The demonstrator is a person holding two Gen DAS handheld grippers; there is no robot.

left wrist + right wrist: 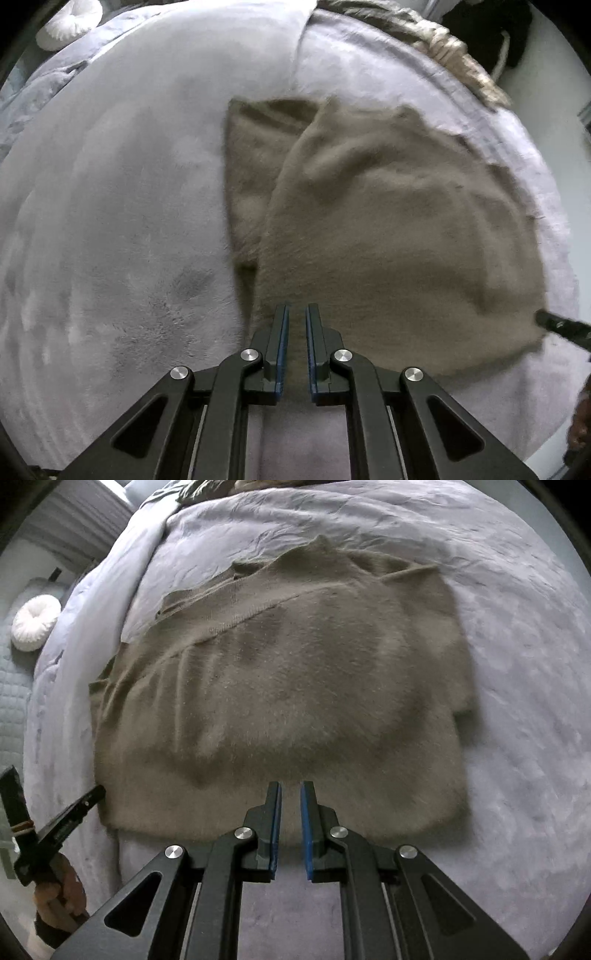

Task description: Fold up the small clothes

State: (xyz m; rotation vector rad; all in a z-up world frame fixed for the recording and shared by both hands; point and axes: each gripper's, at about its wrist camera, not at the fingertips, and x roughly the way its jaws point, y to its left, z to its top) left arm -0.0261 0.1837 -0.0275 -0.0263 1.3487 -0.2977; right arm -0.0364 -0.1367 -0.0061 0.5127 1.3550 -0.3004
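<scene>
Lavender plush bedding [517, 664] covers the whole working surface, soft and slightly rumpled, and both grippers hang above it.

Left gripper [297, 314]: its blue-padded fingers [283, 332] stand a narrow gap apart with nothing between them, tips poised over the near edge of a taupe fuzzy sweater [388, 229]. Whether the tips touch the fabric I cannot tell. In the left wrist view the sweater lies right of centre, a folded flap overlapping a darker layer on its left side. At the right edge of that view a black fingertip of the other tool reaches the sweater's near right corner.

Right gripper [290, 794]: its fingers [306, 812] are likewise only slightly parted and hold nothing, poised over the middle of the sweater's [280, 701] near hem. In the right wrist view the garment lies flat and roughly rectangular on the bedding, with a ribbed seam running diagonally across its far left part and a sleeve end jutting a little at the right. The left gripper [94, 797] shows at the near left, its tip just beside the sweater's near left corner, and the person's hand [59, 893] grips its handle.

Farther out, a round white cushion [35, 622] sits off the bed at the far left, and a mottled tan blanket [443, 48] lies along the bed's far right edge in the left wrist view.
</scene>
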